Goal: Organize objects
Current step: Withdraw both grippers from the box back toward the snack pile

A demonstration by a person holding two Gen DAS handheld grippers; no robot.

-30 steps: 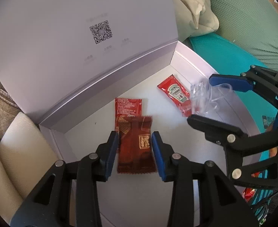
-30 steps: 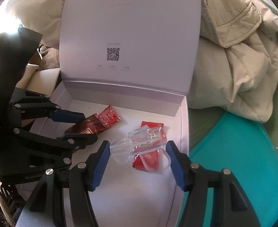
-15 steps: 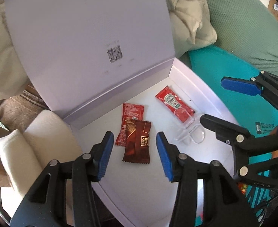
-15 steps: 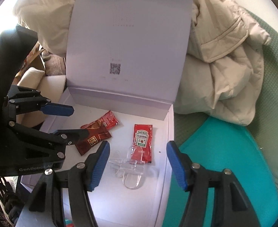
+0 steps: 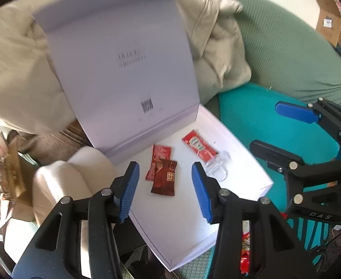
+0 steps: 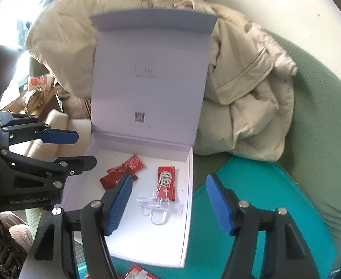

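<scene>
fingers of the left gripper (image 5: 164, 186) and right gripper (image 6: 168, 205) stand apart, the right's just widening, holding nothing. both hover above the open box (image 6: 186, 223), clear of its edges and the sauce packets (image 5: 162, 174).

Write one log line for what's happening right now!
box: open | inside: brown packet, ketchup packet, clear clip | left gripper: empty | right gripper: empty

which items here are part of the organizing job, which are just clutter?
Job:
- white box, lid up
- ketchup packet
- two red-brown sachets
- clear plastic piece
- left gripper and right gripper, both empty

Clutter:
- beige jacket
- green sofa
- teal cushion
</scene>
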